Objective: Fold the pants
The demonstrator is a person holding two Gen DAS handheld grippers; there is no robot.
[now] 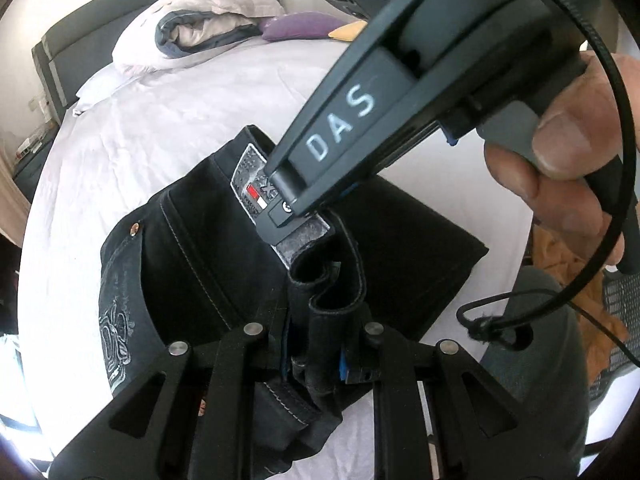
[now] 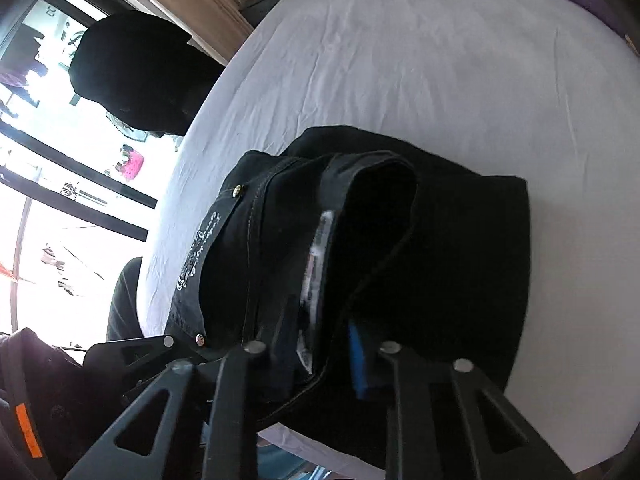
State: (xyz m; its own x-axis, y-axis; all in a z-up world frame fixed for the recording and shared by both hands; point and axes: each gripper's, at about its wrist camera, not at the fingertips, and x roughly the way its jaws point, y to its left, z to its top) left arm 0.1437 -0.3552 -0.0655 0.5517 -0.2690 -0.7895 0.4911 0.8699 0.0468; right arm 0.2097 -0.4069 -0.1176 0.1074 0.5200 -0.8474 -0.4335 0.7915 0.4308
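Note:
Black jeans [image 1: 208, 248] lie folded on the white bed sheet [image 1: 160, 120], with a silver waist label [image 1: 256, 176] and a printed back pocket [image 1: 116, 332]. My left gripper [image 1: 316, 356] is shut on a bunched fold of the waistband. My right gripper [image 1: 288, 204], marked DAS, reaches in from the upper right and is shut on the waistband at the label. In the right wrist view the jeans [image 2: 460, 260] fill the middle, and my right gripper [image 2: 324, 360] grips the waistband edge by the label [image 2: 316, 264].
A rolled duvet and pillow [image 1: 192, 36] and a purple cushion [image 1: 296, 26] lie at the bed's head. A dark chair back [image 2: 136, 76] stands beside the bed by bright windows [image 2: 60, 184]. A mesh chair with brown cloth [image 1: 600, 312] is at the right.

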